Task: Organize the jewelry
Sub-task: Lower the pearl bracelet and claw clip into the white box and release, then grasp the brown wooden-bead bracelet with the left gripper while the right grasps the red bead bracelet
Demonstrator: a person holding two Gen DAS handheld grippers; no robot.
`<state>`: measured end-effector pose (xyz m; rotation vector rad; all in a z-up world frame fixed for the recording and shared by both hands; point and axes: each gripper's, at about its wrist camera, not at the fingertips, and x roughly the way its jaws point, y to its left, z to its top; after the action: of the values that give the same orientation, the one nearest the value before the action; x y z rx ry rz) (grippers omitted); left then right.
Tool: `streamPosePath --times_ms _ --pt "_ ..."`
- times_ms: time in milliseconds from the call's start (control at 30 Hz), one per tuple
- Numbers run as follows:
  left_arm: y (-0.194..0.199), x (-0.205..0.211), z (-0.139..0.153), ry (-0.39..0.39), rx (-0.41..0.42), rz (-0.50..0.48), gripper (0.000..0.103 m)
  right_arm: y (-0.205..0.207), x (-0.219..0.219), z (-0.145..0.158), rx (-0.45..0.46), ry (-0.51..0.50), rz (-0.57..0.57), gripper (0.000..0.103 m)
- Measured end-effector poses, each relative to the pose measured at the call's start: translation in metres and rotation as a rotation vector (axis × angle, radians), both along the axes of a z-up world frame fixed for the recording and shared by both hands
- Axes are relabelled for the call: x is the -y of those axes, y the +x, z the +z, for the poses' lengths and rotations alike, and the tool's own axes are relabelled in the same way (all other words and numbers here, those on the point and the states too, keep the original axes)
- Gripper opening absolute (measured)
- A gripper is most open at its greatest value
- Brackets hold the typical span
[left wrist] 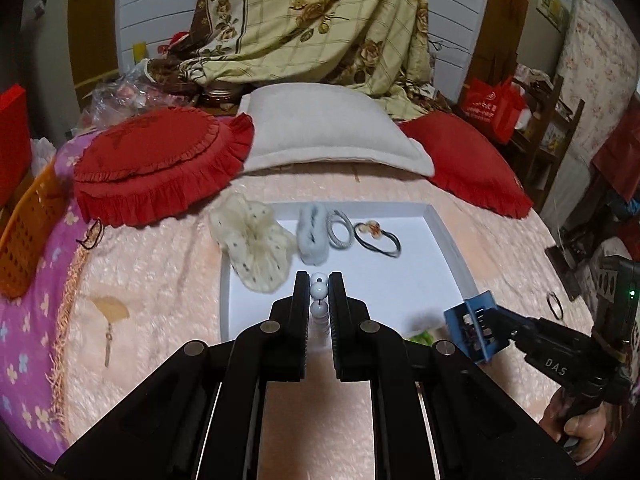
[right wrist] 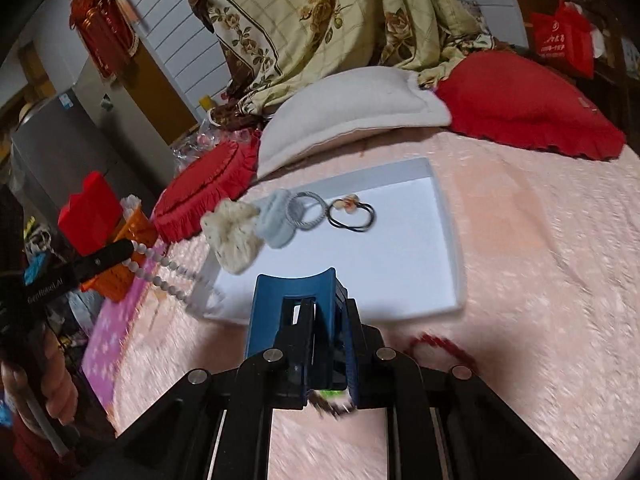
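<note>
Left gripper [left wrist: 319, 289] fingers pinched the white bead necklace [left wrist: 319, 289]; right gripper [right wrist: 329, 312] fingers clamped the blue hair claw [right wrist: 296, 300]; white tray [right wrist: 448, 216] lay just ahead of both

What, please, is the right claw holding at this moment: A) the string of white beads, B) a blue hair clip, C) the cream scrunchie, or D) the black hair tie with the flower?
B: the right claw is shut on the blue hair clip, while the string of white beads sits in the left claw, and the hair tie and scrunchie lie in the white tray.
</note>
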<state>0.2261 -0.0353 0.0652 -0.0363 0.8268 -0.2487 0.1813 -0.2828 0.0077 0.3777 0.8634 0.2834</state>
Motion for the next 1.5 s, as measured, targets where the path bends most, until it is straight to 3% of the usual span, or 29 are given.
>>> streamPosePath --times_ms 100,267,433,667,733,800,833,867,1033,1167,1367,1500 --pt "0.018 -0.005 -0.014 0.008 -0.022 0.017 0.008 0.023 -0.016 -0.010 -0.036 0.014 0.013 0.013" --pt "0.049 -0.020 -0.066 0.044 -0.125 0.080 0.008 0.058 -0.046 -0.036 -0.109 0.006 0.027 0.013" --pt "0.059 -0.039 -0.100 0.051 -0.175 0.147 0.008 0.084 -0.073 -0.053 -0.140 0.003 0.048 0.013" --pt "0.049 -0.049 -0.098 0.037 -0.175 0.145 0.011 0.102 -0.103 -0.068 -0.170 0.011 0.080 0.013" --pt "0.039 -0.050 -0.091 0.010 -0.169 0.144 0.017 0.105 -0.107 -0.071 -0.180 0.017 0.079 0.013" --pt "0.029 -0.052 -0.084 -0.017 -0.159 0.148 0.024 0.105 -0.110 -0.071 -0.185 0.015 0.080 0.020" --pt "0.023 -0.053 -0.080 -0.025 -0.149 0.153 0.024 0.104 -0.111 -0.069 -0.179 0.009 0.081 0.031" --pt "0.016 -0.052 -0.075 -0.024 -0.140 0.157 0.024 0.101 -0.111 -0.064 -0.162 0.003 0.082 0.040" --pt "-0.017 -0.053 -0.055 0.013 -0.089 0.184 0.026 0.077 -0.101 -0.036 -0.092 -0.022 0.077 0.042" --pt "-0.053 -0.060 -0.048 0.015 -0.057 0.245 0.044 0.031 -0.081 -0.017 -0.040 -0.027 0.087 0.042" --pt "-0.099 -0.064 -0.059 -0.027 -0.098 0.339 0.046 -0.038 -0.050 -0.022 0.032 -0.123 0.012 0.042" --pt "-0.120 -0.053 -0.072 -0.001 -0.134 0.343 0.046 -0.060 -0.031 -0.036 -0.004 -0.108 -0.033 0.042"
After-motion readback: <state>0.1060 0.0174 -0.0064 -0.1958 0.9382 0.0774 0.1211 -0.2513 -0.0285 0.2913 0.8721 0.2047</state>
